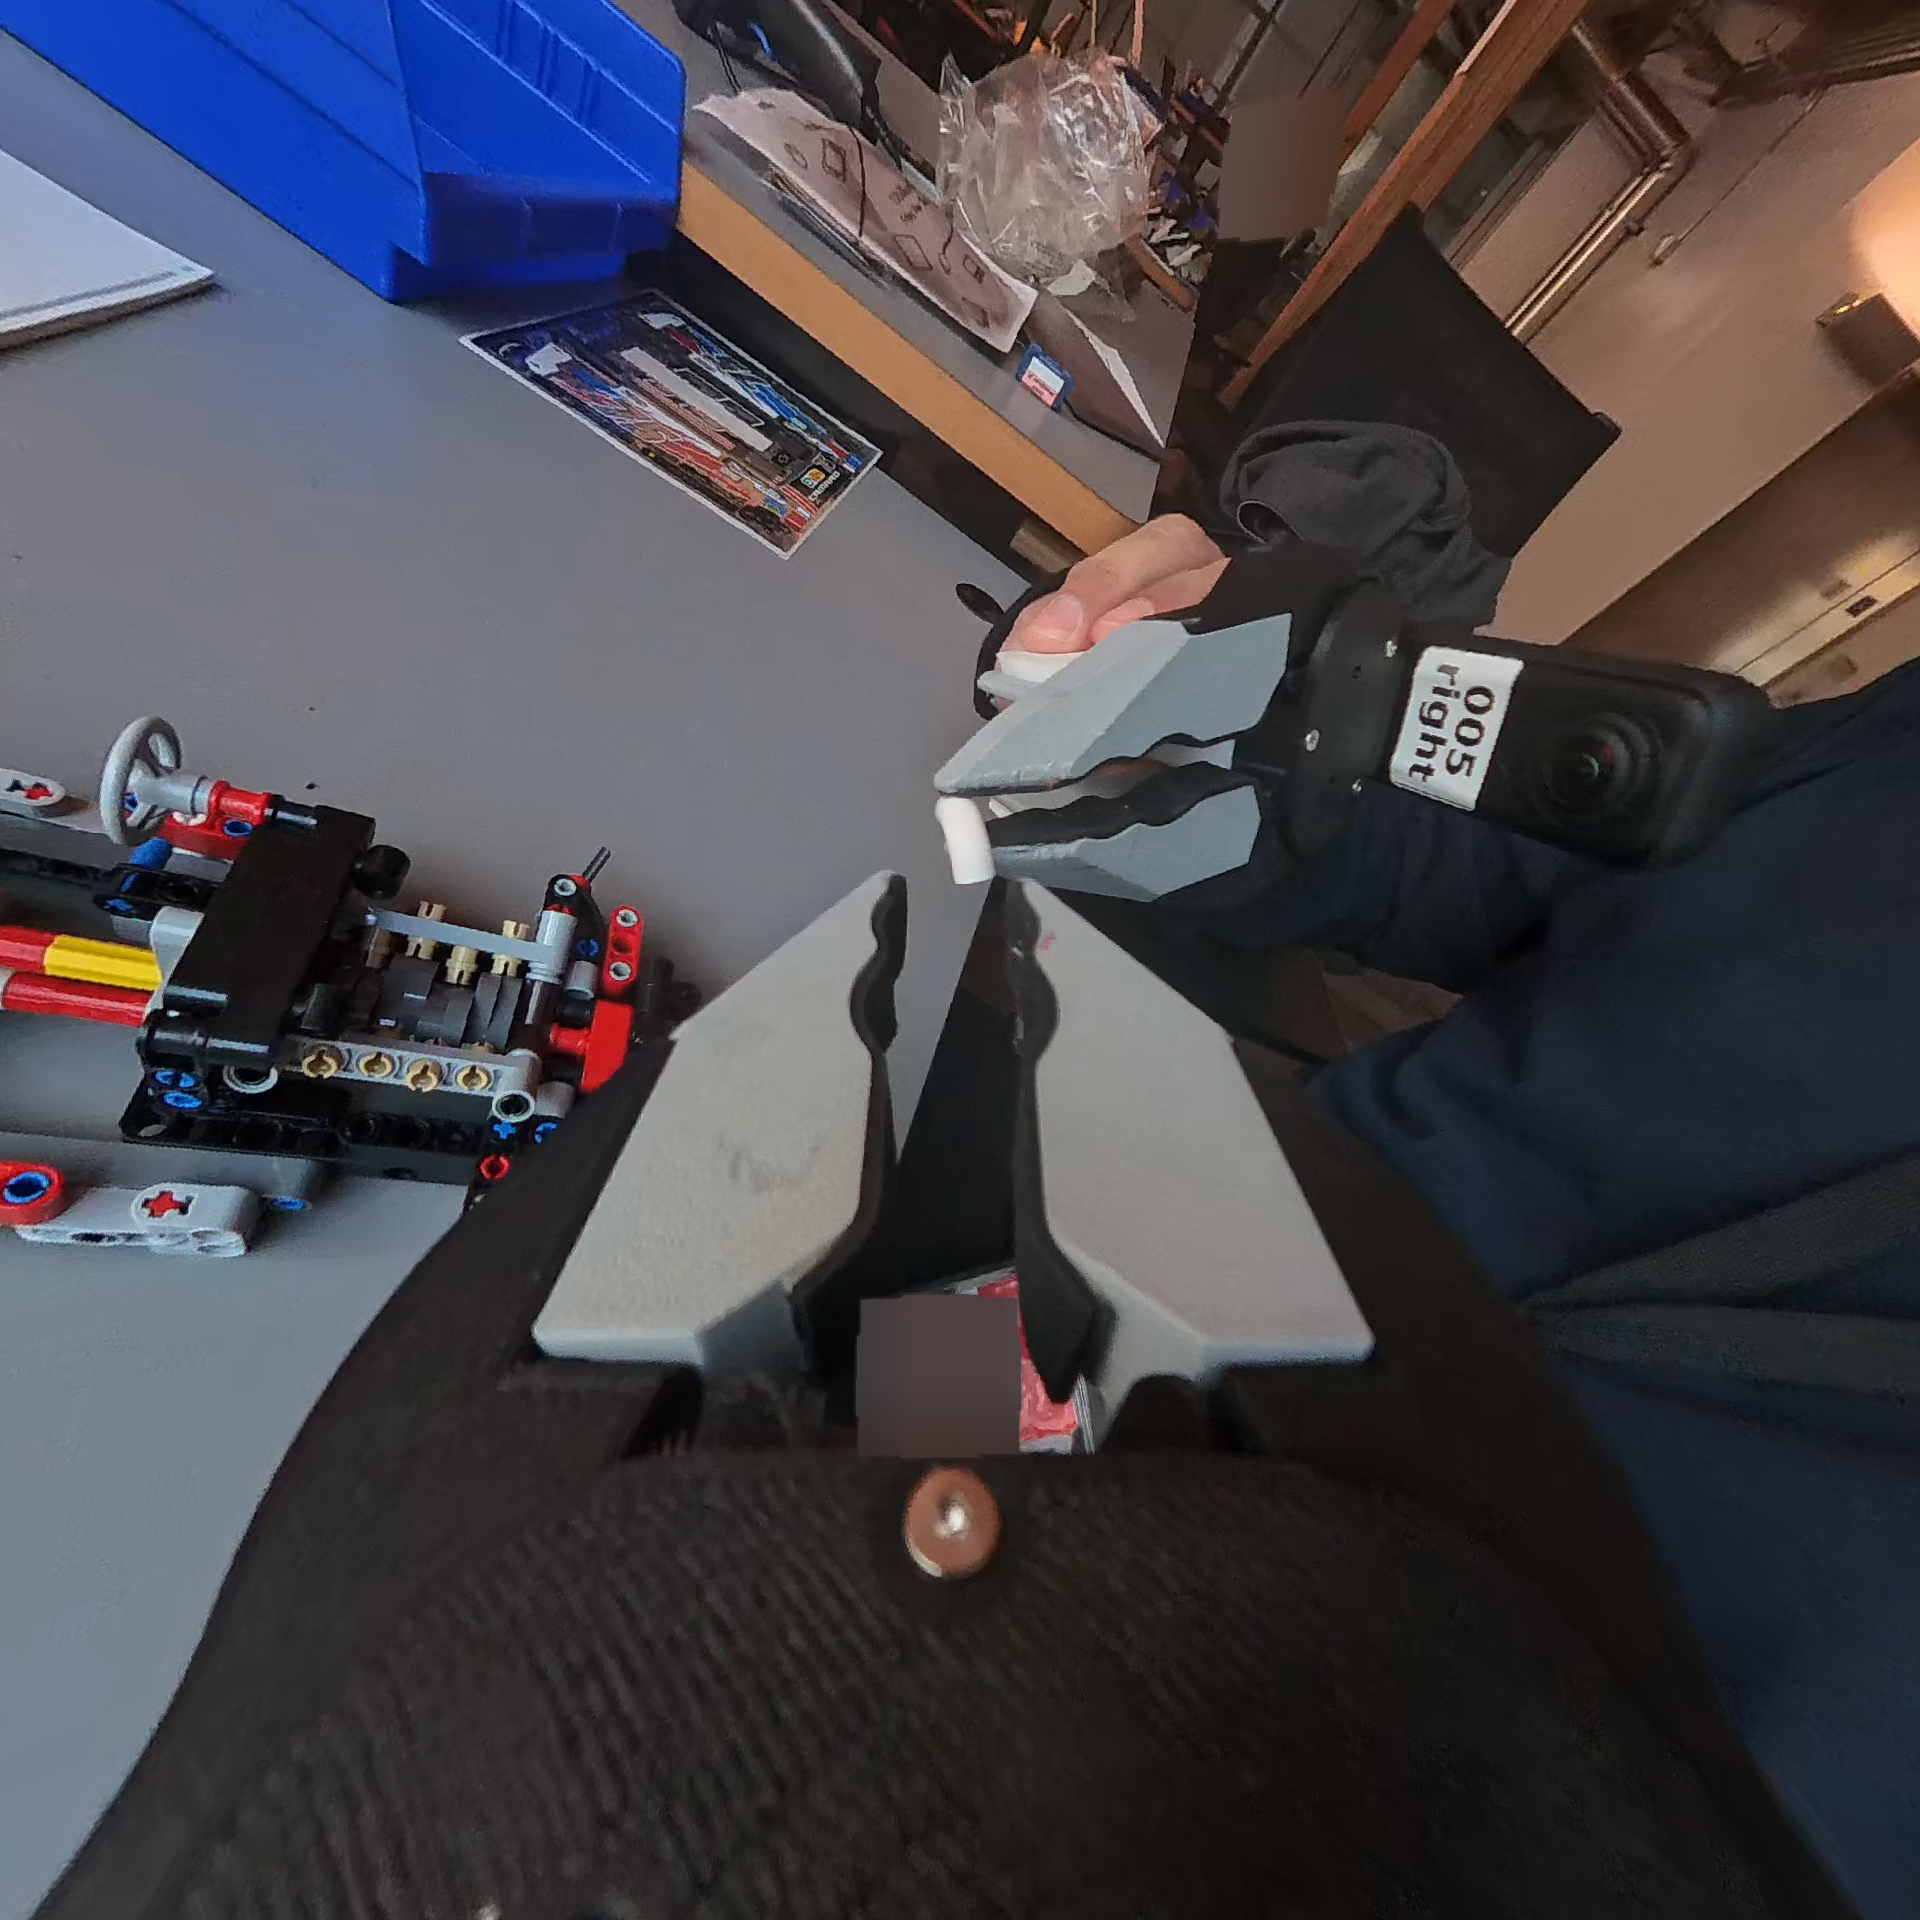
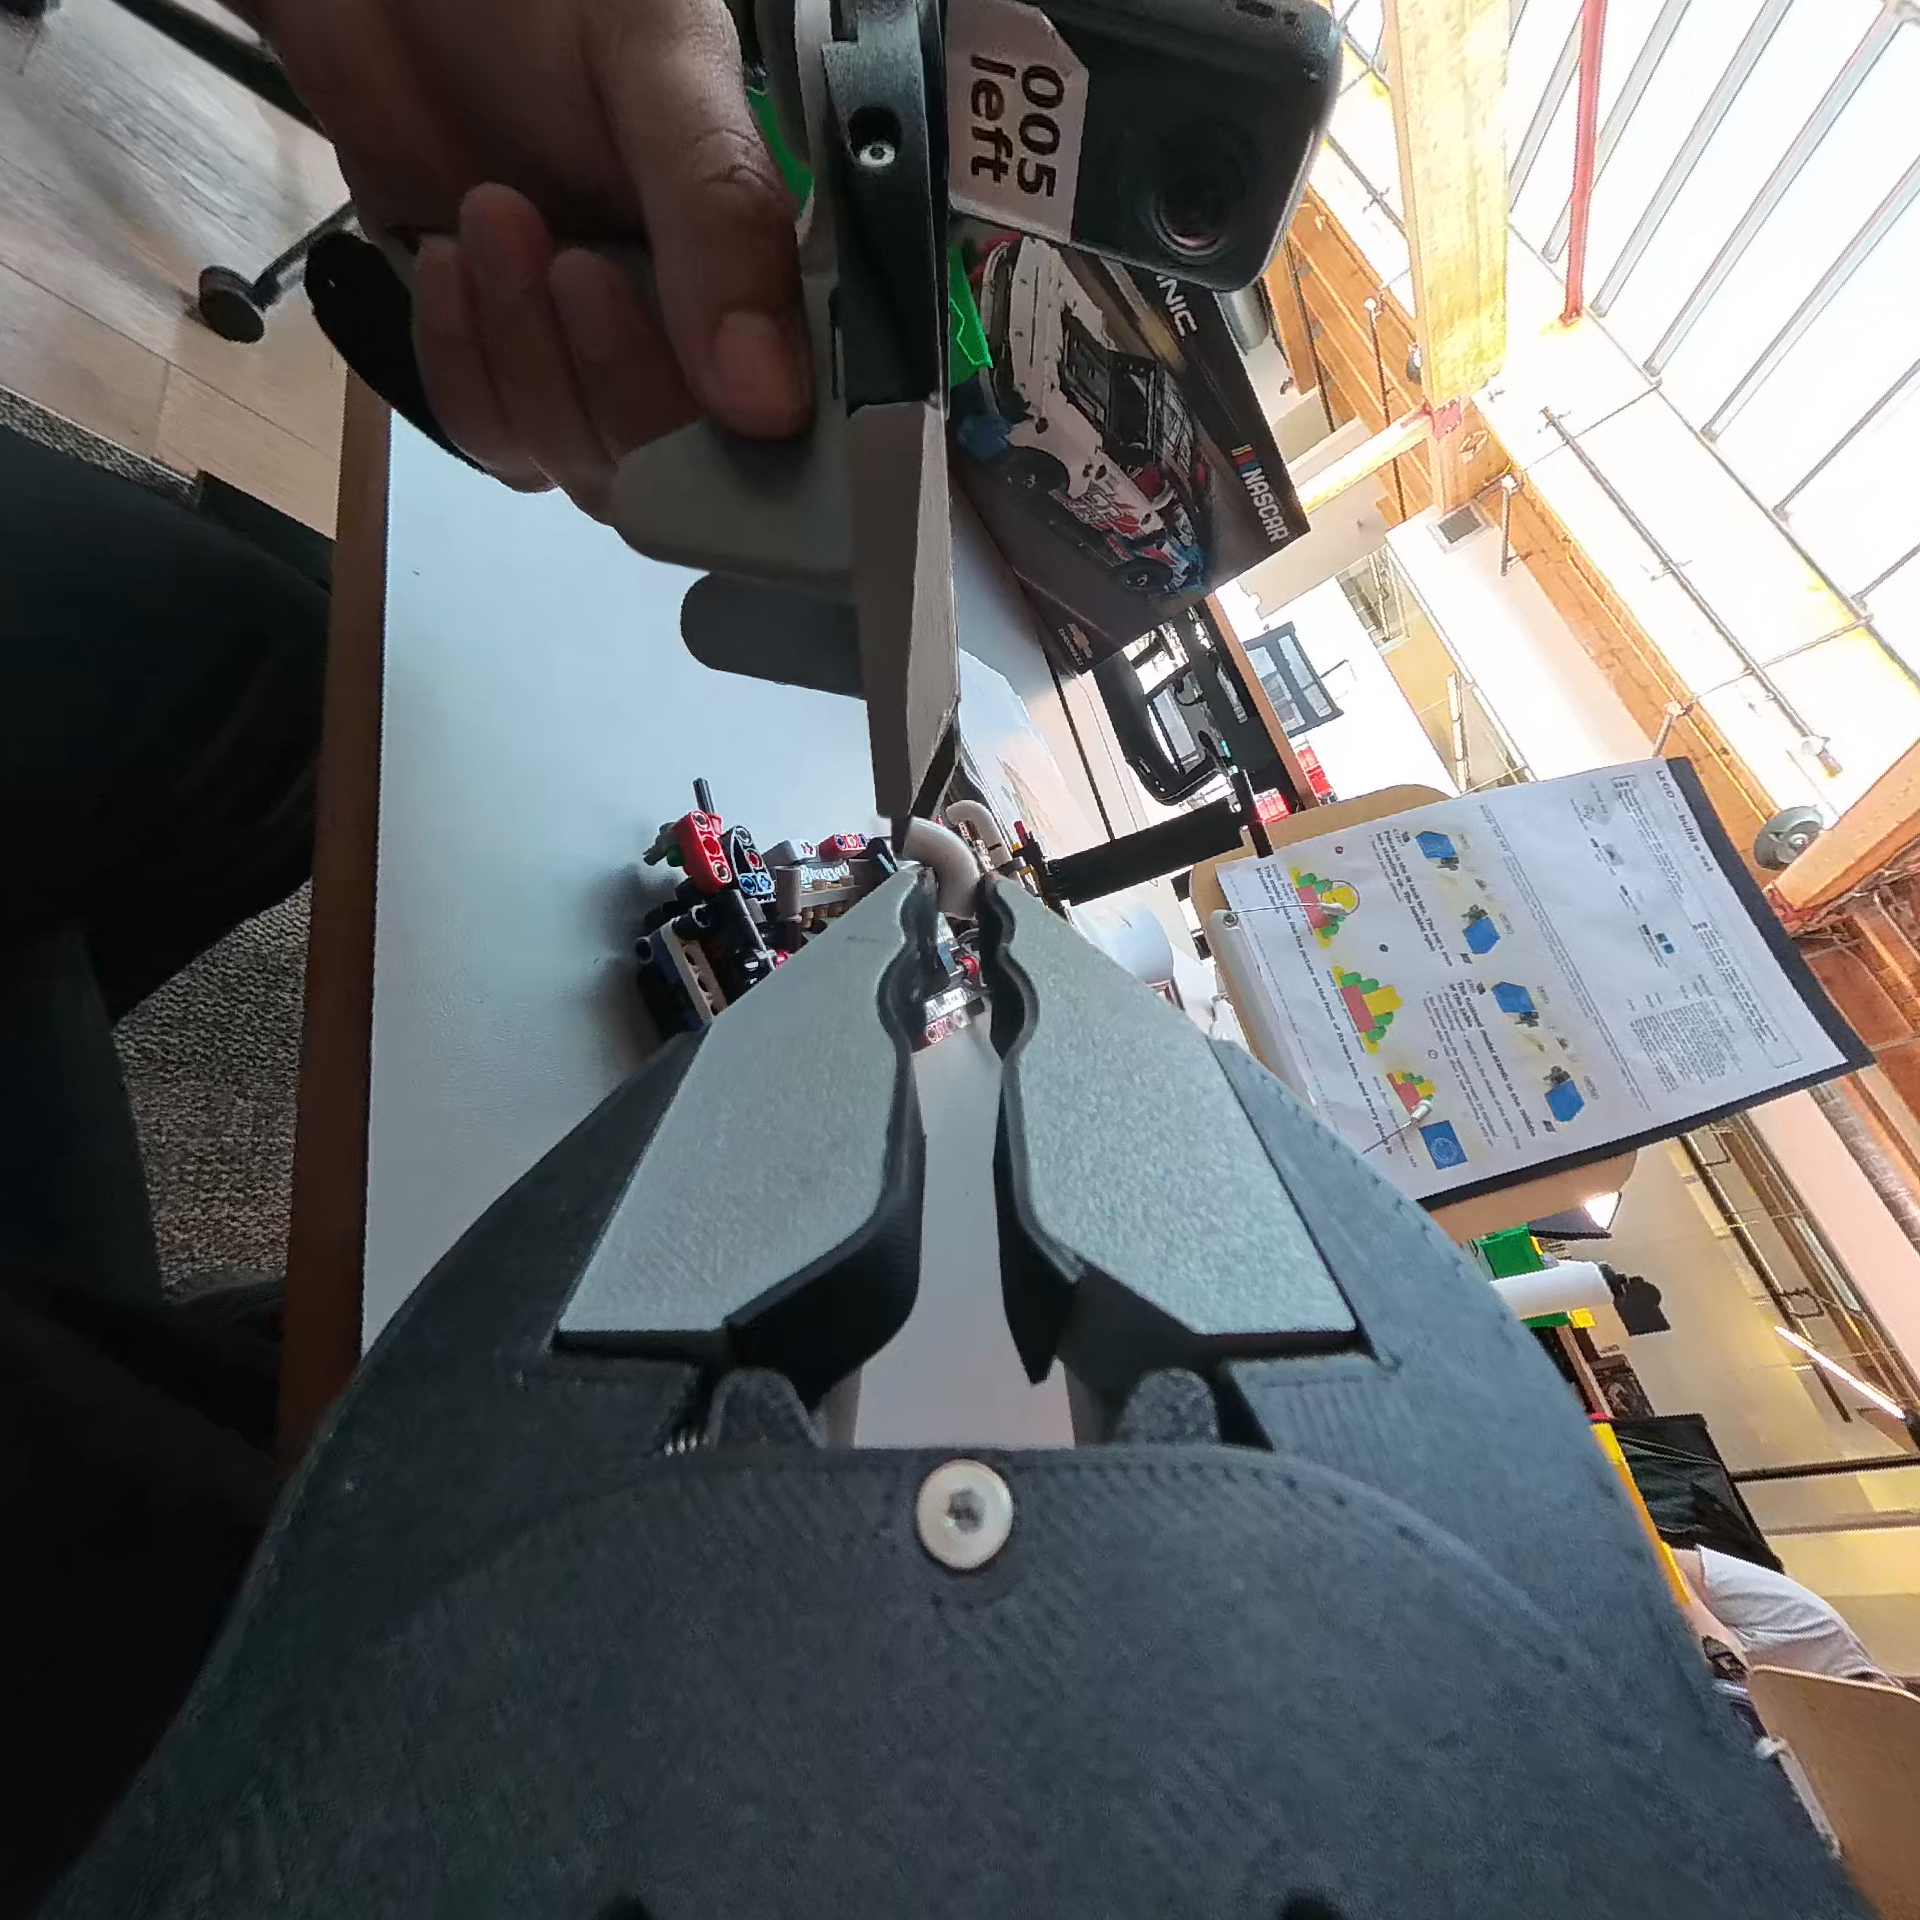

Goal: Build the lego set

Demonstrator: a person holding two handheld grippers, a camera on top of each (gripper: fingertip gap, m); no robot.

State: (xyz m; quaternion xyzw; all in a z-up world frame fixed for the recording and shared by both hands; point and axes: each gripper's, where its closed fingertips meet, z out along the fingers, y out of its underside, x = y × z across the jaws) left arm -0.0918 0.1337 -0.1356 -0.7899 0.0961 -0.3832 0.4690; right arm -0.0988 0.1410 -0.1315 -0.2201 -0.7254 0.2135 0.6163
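Observation:
My right gripper [image 2: 954, 888] is shut on a small white curved tube piece [image 2: 951, 862], which sticks out past its fingertips. The left wrist view shows the right gripper [image 1: 966, 810] pinching the same white piece [image 1: 964, 844] above the grey table [image 1: 416, 623]. My left gripper [image 1: 951, 888] is open and empty, its tips just under the white piece, with a gap to it. In the right wrist view the left gripper [image 2: 904, 800] comes down from above, its tip close to the tube's bend. A partly built brick car chassis [image 1: 343, 997] lies on the table to the left and also shows in the right wrist view [image 2: 727, 914].
Blue bins [image 1: 468, 135] stand at the back left, with a sticker sheet [image 1: 675, 416] beside them. Loose grey and red pieces [image 1: 156, 1210] lie by the chassis. A box with a car picture [image 2: 1122, 457] and an instruction sheet on a stand [image 2: 1538, 977] are beyond. My left and right fingertips are right by each other.

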